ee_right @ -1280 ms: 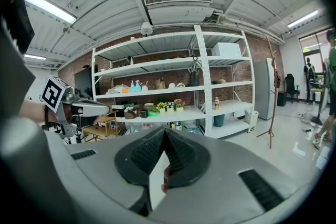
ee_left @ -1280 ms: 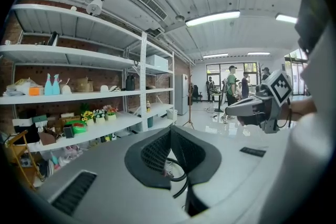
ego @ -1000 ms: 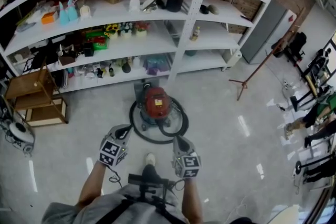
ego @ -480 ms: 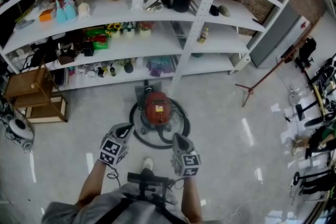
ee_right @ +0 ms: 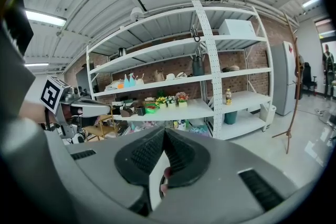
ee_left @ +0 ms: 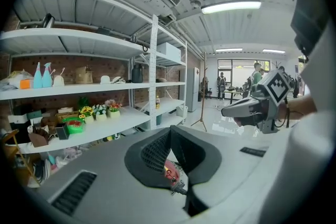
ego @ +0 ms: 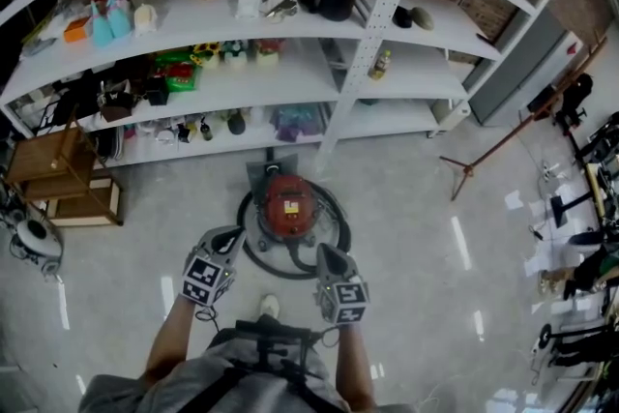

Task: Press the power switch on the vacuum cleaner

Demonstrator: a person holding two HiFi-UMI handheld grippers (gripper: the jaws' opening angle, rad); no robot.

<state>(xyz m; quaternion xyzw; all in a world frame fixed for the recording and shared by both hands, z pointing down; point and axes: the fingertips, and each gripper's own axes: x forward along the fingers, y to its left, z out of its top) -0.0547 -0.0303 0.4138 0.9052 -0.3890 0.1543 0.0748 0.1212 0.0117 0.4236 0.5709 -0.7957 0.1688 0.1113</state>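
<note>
The vacuum cleaner [ego: 288,206] is a red canister ringed by a black hose, standing on the pale floor in front of the shelves in the head view. My left gripper [ego: 232,237] hovers just short of its near left side, jaws together and empty. My right gripper [ego: 324,253] hangs near its right front, also shut on nothing. In the left gripper view the left gripper [ee_left: 170,131] shows a sliver of the red vacuum cleaner [ee_left: 170,171] under its jaws. The right gripper [ee_right: 164,132] points level at the shelves. I cannot make out the power switch.
White shelving [ego: 319,77] full of small items runs across the back, with an upright post [ego: 372,44] behind the vacuum. A wooden crate [ego: 68,174] and a small round machine [ego: 34,242] sit at the left. A tripod stand [ego: 484,155] stands at the right.
The vacuum cleaner now sits a little nearer to both grippers in the head view as the person edges forward. Both grippers keep their pose and stay shut.
</note>
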